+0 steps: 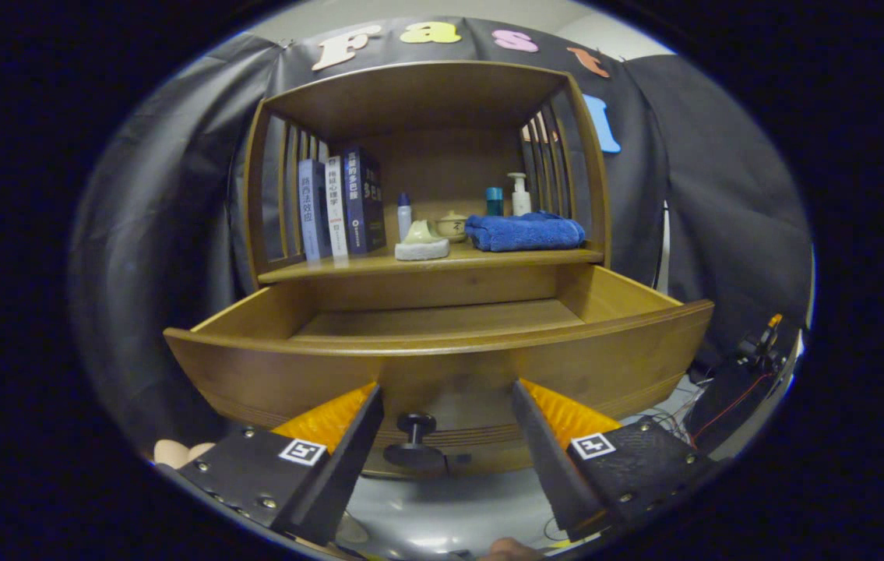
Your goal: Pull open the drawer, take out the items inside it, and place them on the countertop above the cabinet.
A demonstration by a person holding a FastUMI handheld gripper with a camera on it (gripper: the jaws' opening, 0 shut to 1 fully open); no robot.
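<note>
Wooden drawer (442, 366), stiff and likely heavy, stands pulled out; we hold fingers (445, 405) spread either side of its small knob (416, 427), the natural hold.

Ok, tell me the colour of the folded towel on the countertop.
Blue: the folded towel shows clearly in the gripper view.

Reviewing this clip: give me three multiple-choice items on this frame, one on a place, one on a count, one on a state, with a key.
1. Where is the drawer knob?
A. between the gripper fingers
B. on the countertop
C. behind the books

2. How many books stand on the countertop?
A. one
B. three
C. five

3. The drawer is:
A. shut
B. pulled open
C. removed

Key: 1 A, the knob sits in the gap between the spread fingers. 2 B, three spines stand side by side. 3 B, the drawer's bare bottom shows.
</note>
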